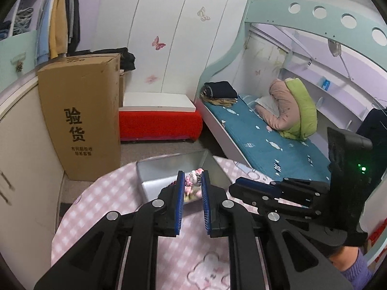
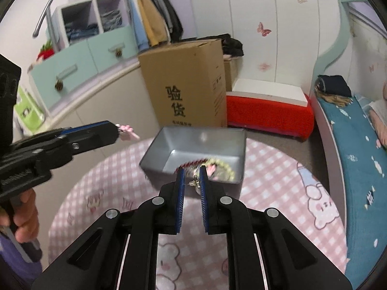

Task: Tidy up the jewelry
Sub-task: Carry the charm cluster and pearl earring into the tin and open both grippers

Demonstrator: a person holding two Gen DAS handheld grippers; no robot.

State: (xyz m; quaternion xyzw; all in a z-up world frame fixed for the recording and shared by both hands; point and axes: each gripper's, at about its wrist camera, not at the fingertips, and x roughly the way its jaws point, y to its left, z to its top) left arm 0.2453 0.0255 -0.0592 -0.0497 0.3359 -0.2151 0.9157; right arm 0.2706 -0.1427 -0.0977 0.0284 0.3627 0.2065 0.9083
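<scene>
Jewelry in both tools above a grey tin on the pink checked surface.

Jewelry here is of two kinds: a pink charm (image 1: 192, 178) pinched between the blue pads of the left tool (image 1: 192, 181), and a small metal earring (image 2: 194, 183) nipped by the right tool (image 2: 192, 181). More pieces, a pale bead bracelet (image 2: 223, 166) among them, lie in the near end of the grey tin (image 2: 193, 142), which stands at the far edge of the round surface (image 2: 278, 169). The left wrist view shows the charm's little face close up, with the right tool's narrow jaws side-on beside it, the earring hidden. The right wrist view shows the earring's post and the tin's contents, and the left tool held high and well left of the tin with the charm jutting from its tip. Behind stand a cardboard box (image 2: 186, 82) and a red bench (image 2: 268, 113).
</scene>
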